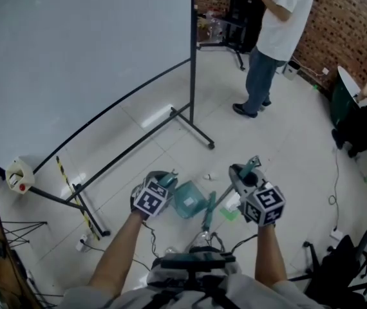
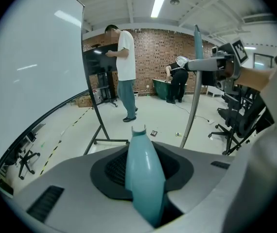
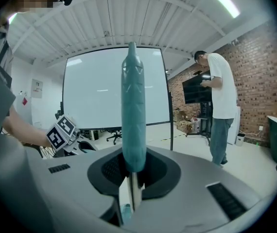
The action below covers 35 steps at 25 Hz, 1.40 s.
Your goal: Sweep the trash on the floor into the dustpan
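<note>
My left gripper is shut on the teal handle of the dustpan, which hangs low in front of me. My right gripper is shut on the broom's teal grip. The silver pole slants down and left toward the dustpan. In the left gripper view the pole stands upright at right, with the right gripper on it. Small trash lies on the white floor: a dark scrap, a white piece and a green piece.
A large whiteboard on a black stand fills the left. A person stands at the back. A green bin with another person beside it is at far right. Office chairs crowd the lower right. A cable runs across the floor.
</note>
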### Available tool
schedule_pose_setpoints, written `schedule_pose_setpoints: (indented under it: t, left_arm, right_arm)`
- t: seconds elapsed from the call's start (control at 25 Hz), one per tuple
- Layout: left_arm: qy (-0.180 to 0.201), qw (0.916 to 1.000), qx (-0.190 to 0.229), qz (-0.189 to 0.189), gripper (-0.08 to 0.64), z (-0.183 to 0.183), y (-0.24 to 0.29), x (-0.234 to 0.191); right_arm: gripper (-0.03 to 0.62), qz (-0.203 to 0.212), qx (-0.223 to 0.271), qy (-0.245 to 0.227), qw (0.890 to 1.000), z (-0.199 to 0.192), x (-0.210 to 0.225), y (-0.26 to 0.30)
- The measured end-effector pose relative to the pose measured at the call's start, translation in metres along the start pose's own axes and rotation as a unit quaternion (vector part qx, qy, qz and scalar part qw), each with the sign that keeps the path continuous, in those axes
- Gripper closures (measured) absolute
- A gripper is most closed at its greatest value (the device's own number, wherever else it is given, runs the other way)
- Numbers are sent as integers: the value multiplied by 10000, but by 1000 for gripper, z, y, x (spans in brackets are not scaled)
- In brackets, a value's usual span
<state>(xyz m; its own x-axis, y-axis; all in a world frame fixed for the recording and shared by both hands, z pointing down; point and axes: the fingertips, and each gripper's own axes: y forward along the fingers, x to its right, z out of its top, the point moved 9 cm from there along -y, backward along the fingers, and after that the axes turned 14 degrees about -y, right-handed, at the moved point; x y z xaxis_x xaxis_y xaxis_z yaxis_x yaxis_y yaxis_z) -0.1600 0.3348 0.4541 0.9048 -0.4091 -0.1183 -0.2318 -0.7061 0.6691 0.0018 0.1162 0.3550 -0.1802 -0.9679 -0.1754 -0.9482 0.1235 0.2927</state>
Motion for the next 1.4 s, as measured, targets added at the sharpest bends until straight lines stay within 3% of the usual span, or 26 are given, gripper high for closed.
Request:
schedule_pose_setpoints:
  t: [0.24,0.56,0.84,1.0,1.16,1.4]
  left_arm:
    - [220,9993,-285,-126,448,19,51,-2]
    - [647,9947,-622,-494,448,58,117,-36]
    - [1005,9840,-893,-1171,446,68,167,-81]
    - [1231,9764,-1096,-1399,446,70,196,-103]
    - [1398,9725,-1113,-1492,446,79,234,-114]
    - [1654,9682,-1059,-1550,446,94,254,-100]
  right_arm:
    - [551,-89,-360,170,9992,-25,36,10]
    - [552,-728,-835,498,9926,-57,80,34]
    - [552,-1626,-1507,659,9729,-91,104,70]
    - [555,-2034,-1595,522,9646,-116,115,86]
    - [556,-2021,-1695,327,9640,-143,138,120]
    - [558,-1586,-1796,508,9695,-200,152,162]
